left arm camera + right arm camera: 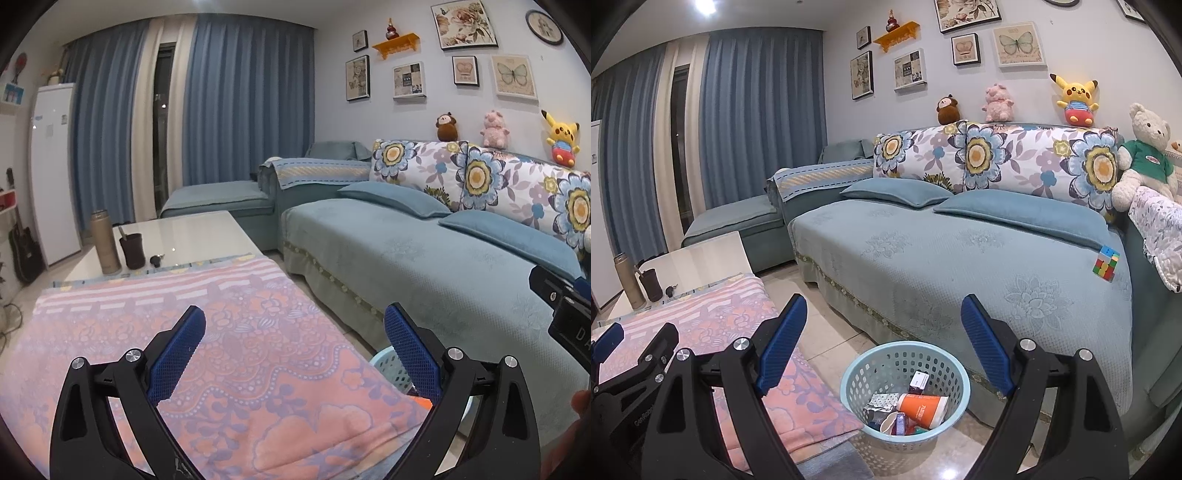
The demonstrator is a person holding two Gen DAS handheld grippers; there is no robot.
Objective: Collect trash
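A light blue perforated basket [945, 363] stands on the floor between the table and the sofa. It holds an orange paper cup [921, 406], a small box [919, 380] and several crumpled wrappers. My right gripper [882, 332] is open and empty, above the basket. My left gripper [293, 339] is open and empty over the pink floral cloth [236, 343] on the table. The basket's rim [386, 363] shows beside the left gripper's right finger. The left gripper also shows at the left edge of the right wrist view [605, 341].
A low white table [192, 232] carries a tan flask [104, 242], a dark cup [132, 250] and a small black item [157, 260]. A teal sofa [923, 258] with cushions, plush toys and a puzzle cube [1105, 264] stands at right. A tall white appliance [55, 166] stands by the curtains.
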